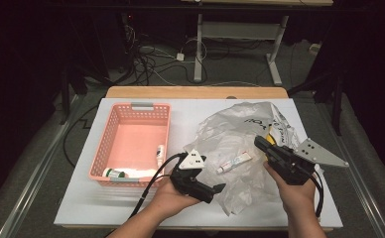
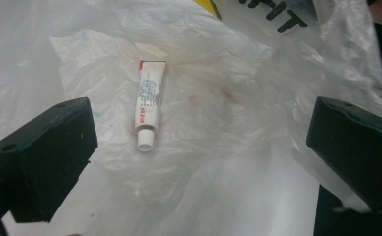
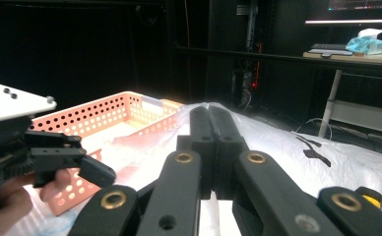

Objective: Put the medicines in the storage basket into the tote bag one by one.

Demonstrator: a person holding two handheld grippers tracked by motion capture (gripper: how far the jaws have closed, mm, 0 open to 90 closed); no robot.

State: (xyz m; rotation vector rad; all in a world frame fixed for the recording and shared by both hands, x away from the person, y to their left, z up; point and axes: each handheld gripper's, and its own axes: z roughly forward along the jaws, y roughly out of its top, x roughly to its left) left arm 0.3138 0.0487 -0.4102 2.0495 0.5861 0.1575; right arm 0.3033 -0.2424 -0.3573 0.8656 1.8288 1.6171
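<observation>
A small white tube (image 1: 234,162) with red print lies on a crumpled clear plastic bag (image 1: 230,134) in the middle of the table. My left gripper (image 1: 213,179) is just to the tube's near left and points at it. In the left gripper view the tube (image 2: 147,105) lies ahead, between the wide-open jaws of that gripper (image 2: 199,157), and touches neither. My right gripper (image 1: 258,142) rests at the bag's right side. Its jaws (image 3: 211,132) are pressed together; I cannot tell whether any plastic is pinched between them.
A pink perforated basket (image 1: 106,144) stands at the left and holds a white bottle (image 1: 160,154) and a green-capped container (image 1: 115,173). Something yellow (image 1: 269,133) sits inside the bag by the right gripper. The white tabletop (image 1: 81,198) ends close in front of the hands.
</observation>
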